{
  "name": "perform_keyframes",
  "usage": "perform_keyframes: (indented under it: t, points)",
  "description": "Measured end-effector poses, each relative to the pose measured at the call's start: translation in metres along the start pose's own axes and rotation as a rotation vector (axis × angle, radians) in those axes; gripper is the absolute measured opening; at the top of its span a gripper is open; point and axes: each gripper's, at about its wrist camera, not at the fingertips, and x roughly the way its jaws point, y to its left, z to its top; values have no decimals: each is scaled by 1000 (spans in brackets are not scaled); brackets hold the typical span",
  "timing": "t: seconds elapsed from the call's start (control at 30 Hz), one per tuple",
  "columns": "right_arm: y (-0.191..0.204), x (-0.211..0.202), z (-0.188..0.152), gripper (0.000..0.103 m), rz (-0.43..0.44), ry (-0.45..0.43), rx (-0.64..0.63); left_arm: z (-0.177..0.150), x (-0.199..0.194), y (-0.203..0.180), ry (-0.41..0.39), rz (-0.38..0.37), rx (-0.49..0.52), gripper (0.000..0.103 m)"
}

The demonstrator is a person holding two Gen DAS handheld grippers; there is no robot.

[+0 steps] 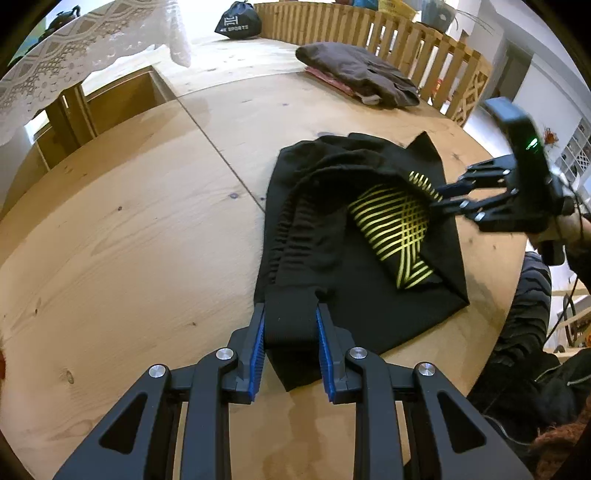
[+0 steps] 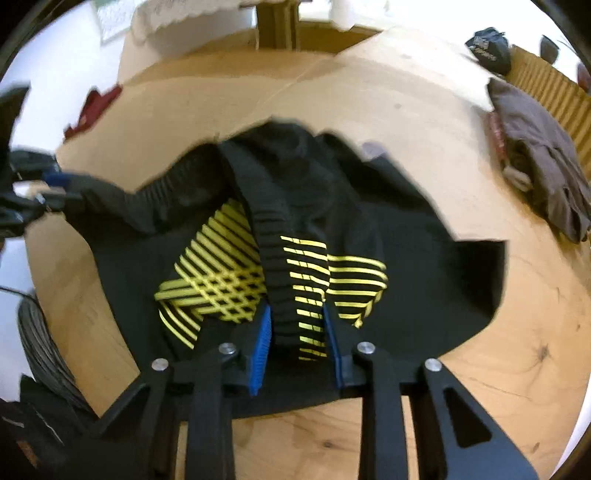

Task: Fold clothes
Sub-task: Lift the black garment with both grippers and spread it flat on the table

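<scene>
A black garment with yellow line print (image 1: 369,229) lies partly folded on the wooden table (image 1: 129,240). My left gripper (image 1: 290,314) is shut on a black edge of it near the table's front. My right gripper (image 1: 437,201) shows at the right of the left wrist view, shut on the garment's other end with the yellow stripes. In the right wrist view the right gripper (image 2: 297,317) pinches a striped fold of the garment (image 2: 406,229), lifted above the table. The left gripper (image 2: 55,188) shows at the left there, holding the stretched black cloth.
A folded pile of brown and red clothes (image 1: 362,74) lies at the table's far side by a wooden slat fence (image 1: 406,40). A black sports bag (image 1: 238,22) stands at the back. A dark red cloth (image 2: 92,107) lies at the far left. A white lace cloth (image 1: 74,55) hangs at upper left.
</scene>
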Motion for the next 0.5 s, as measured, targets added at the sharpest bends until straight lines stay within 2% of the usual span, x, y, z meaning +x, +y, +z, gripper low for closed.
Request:
perform_keyframes:
  t: [0.1,0.3,0.4,0.5]
  points:
    - [-15,-17,8,24,-22,-32,21,-1,0,5,-11,8,-13,24]
    - [-36,-62,40,24,-97,-136,13,12,-14,32,-85,28,-70,23]
    - [-43,-68,62,24,-117,-145,0,35,-19,55,-128,26,-108,23]
    - [-59,-81,99,24,-123,-187,8,71,-26,78,-170,31,-138,23]
